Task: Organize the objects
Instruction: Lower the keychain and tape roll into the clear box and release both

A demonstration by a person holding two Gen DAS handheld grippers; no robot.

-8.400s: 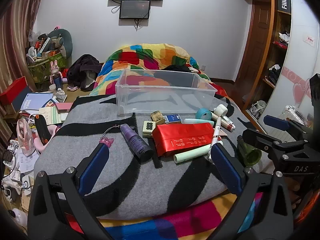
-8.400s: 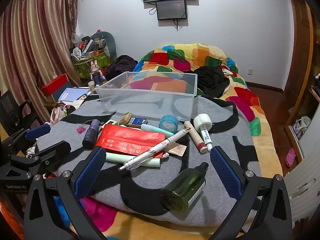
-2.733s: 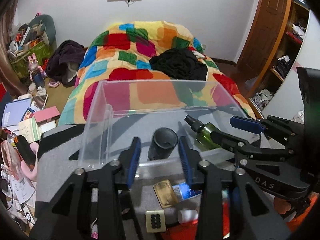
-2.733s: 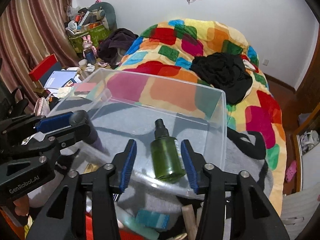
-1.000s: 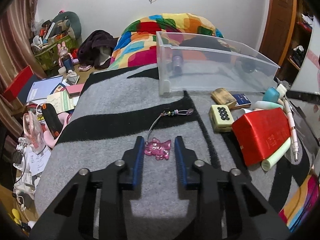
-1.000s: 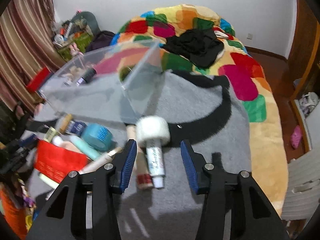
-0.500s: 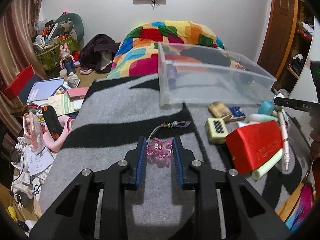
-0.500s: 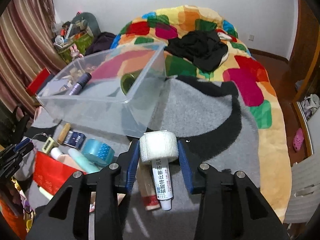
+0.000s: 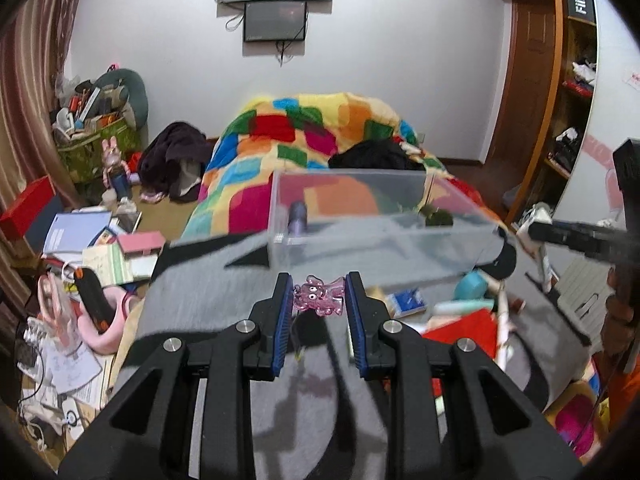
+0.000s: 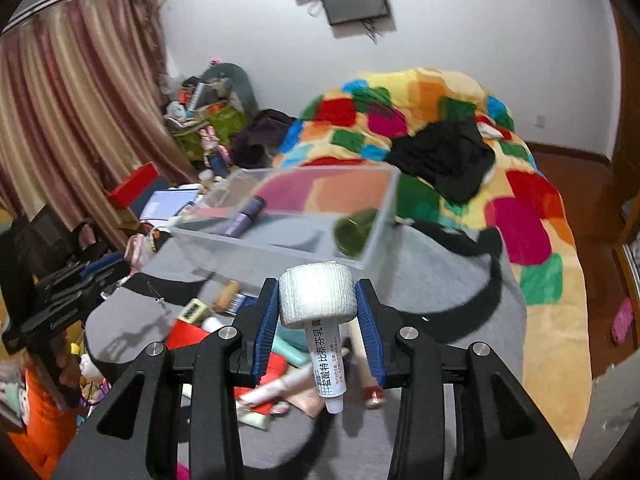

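left gripper (image 9: 319,300) pinches the pink charm (image 9: 319,301) and right gripper (image 10: 317,300) clamps the white roll (image 10: 317,295), both lifted near the clear bin (image 10: 280,236). risk: the roll's dangling tube (image 10: 327,364) could catch the bin's rim.

"Fiiio" sign (image 9: 579,1) on shelf, Chinese print on ointment tube (image 10: 327,364)

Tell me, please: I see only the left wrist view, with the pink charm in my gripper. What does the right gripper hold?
Observer: The right gripper is shut on a white gauze roll.
Operator: Anything under the roll?
Observer: A white ointment tube shows just below it; whether it is lifted too, I cannot tell.
Operator: How lies the green bottle?
Observer: The green bottle lies on its side in the clear bin, near the right wall.
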